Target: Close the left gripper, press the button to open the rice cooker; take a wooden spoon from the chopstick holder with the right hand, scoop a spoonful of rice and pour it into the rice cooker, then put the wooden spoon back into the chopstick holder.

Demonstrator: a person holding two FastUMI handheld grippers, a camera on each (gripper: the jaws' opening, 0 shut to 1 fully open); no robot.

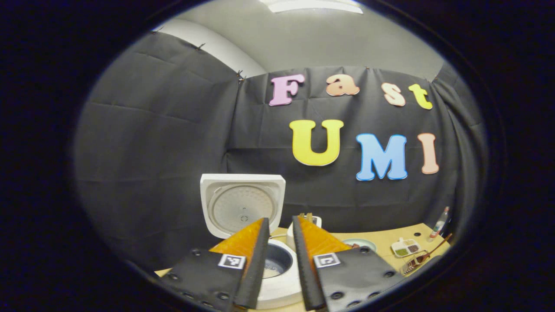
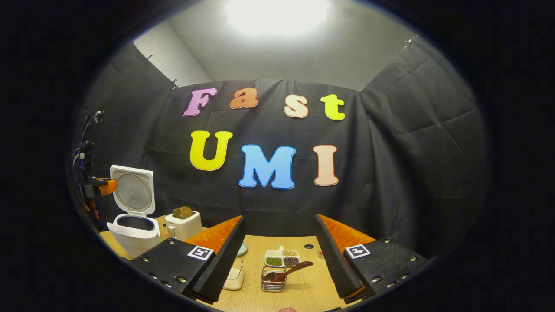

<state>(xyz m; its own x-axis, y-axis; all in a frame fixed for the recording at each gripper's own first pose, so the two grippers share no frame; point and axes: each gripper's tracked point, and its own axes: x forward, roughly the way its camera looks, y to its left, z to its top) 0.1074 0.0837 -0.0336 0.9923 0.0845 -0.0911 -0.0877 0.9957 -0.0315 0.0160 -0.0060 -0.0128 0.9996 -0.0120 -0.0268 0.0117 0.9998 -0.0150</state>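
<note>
Two claws, both released: the left claw hangs above the rice cooker, whose lid stands up, freeing the pot for rice; the right claw faces the wooden spoon resting in the chopstick holder on the table

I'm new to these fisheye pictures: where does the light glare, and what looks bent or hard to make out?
Right gripper view: the ceiling lamp blows out to white glare and the booth wall bulges; left gripper view: the lamp is milder, and the rice cooker sits half hidden behind the left hand-held gripper.
</note>
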